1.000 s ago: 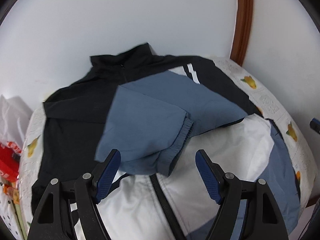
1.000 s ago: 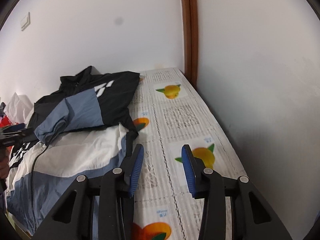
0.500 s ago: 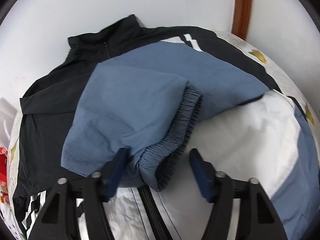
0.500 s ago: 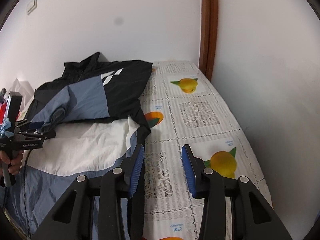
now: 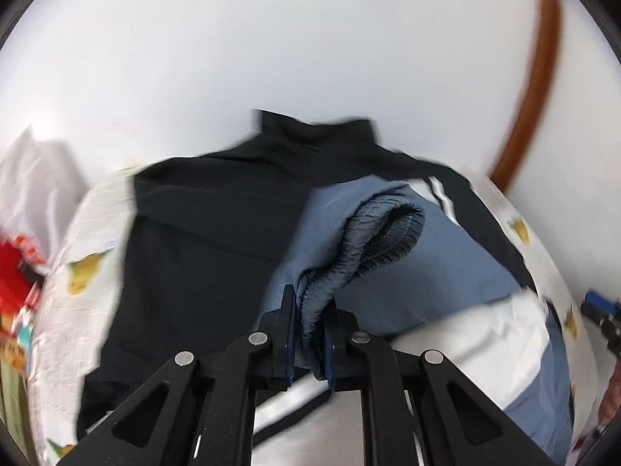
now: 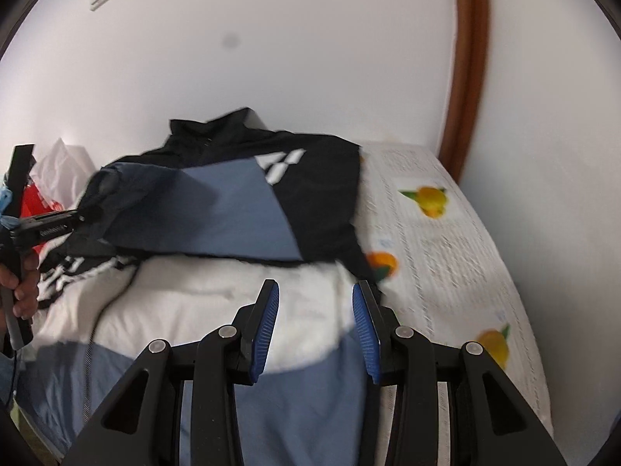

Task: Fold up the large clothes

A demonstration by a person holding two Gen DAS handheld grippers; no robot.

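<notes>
The left gripper (image 5: 308, 334) pinches the elastic sleeve cuff (image 5: 372, 229) of the jacket (image 6: 233, 209), which lies spread on the table (image 6: 446, 240). The right gripper (image 6: 315, 330), jaws spread and empty, hovers over the jacket's white panel. To fold cleanly, the cuff is best carried flat across the jacket's chest while gripped firmly.

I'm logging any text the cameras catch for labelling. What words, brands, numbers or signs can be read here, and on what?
Nothing can be read with certainty.
Small white print on the side of the left hand-held gripper: too blurred to read.
Large white lettering on the jacket's black panel: folded and partly hidden, unreadable.
Small blue marks on the fruit-print tablecloth: too small and blurred.
Red packaging at the left: blurred, unreadable.
</notes>
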